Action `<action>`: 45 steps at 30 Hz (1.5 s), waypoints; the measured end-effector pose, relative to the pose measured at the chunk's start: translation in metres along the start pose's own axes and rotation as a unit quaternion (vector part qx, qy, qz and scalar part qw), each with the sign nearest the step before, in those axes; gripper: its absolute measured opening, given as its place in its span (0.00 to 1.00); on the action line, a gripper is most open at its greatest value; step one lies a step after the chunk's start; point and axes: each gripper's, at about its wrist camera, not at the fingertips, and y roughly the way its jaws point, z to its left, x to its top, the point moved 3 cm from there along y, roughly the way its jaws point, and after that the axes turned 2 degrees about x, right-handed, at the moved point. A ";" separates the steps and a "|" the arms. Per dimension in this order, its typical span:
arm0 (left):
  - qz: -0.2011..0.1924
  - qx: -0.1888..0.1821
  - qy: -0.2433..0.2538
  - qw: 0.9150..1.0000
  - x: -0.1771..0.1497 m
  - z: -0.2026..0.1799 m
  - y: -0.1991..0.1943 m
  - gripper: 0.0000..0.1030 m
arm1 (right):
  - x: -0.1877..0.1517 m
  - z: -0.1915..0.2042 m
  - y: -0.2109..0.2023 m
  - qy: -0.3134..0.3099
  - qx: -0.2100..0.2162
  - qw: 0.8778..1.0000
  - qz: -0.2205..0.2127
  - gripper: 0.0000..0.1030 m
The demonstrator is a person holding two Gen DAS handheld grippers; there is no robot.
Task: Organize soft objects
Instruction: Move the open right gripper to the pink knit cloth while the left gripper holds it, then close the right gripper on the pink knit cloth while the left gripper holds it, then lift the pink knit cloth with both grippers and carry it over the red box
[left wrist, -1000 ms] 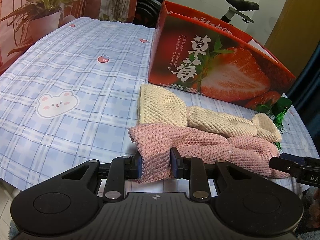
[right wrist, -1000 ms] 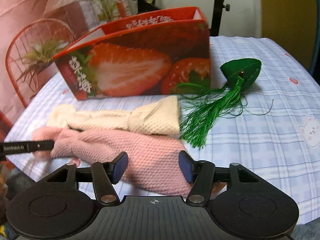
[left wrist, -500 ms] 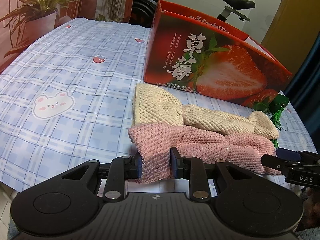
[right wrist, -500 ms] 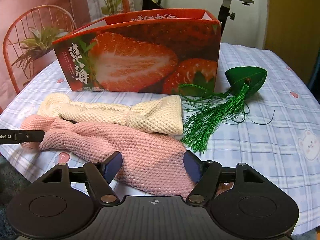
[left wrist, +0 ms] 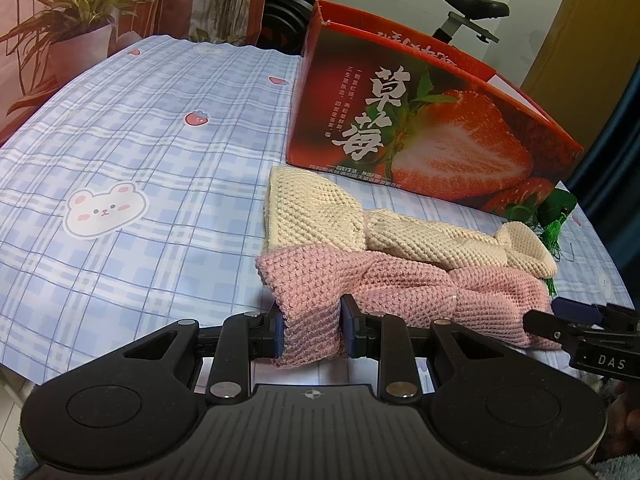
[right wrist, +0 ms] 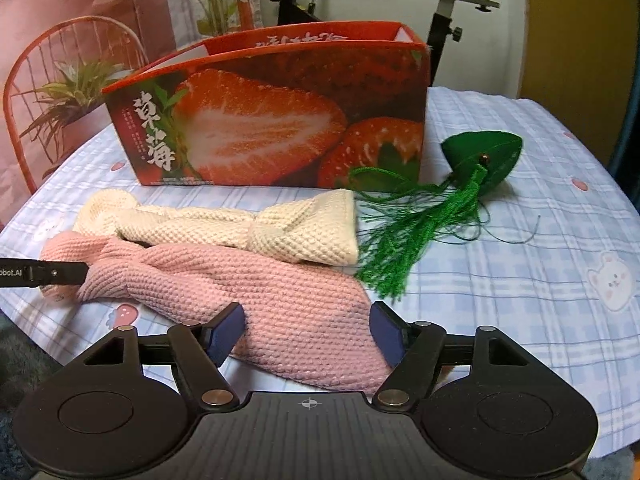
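Both fisheye cameras are sitting low behind their jaws, looking forward and downward across the tabletop covered by a blue plaid cloth [left wrist: 140, 140] at close range. The left wrist view is facing the pink knitted band [left wrist: 360, 284] from its left end; the right wrist view is facing its opposite end. Both are sharing the cream knitted band [right wrist: 240, 224] and the red strawberry-printed cardboard box [right wrist: 272, 120].

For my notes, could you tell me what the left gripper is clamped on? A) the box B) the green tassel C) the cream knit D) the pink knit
D: the left gripper pinches one end of the pink knit between its pads.
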 end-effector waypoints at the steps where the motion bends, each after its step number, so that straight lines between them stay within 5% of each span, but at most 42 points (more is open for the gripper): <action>1: 0.000 0.000 0.002 1.000 0.000 0.000 0.000 0.27 | 0.001 0.003 0.000 -0.008 0.001 1.000 -0.001 0.57; 4: 0.001 0.000 0.002 1.000 0.000 -0.001 0.000 0.27 | 0.004 0.010 -0.001 -0.023 0.008 1.000 -0.007 0.48; 18: 0.000 -0.008 0.001 1.000 0.000 -0.001 0.001 0.27 | 0.007 0.015 0.012 -0.023 0.001 1.000 -0.012 0.55; 23: 0.000 -0.012 0.007 1.000 -0.001 -0.003 -0.001 0.23 | 0.007 0.021 0.011 -0.028 0.032 0.999 -0.009 0.21; 27: -0.008 -0.014 0.009 1.000 0.000 -0.004 -0.006 0.19 | 0.007 0.025 0.005 -0.033 0.047 0.998 -0.013 0.13; 45: -0.122 -0.034 0.043 0.991 0.056 -0.029 -0.063 0.18 | 0.058 0.015 -0.054 -0.020 0.069 0.986 -0.149 0.12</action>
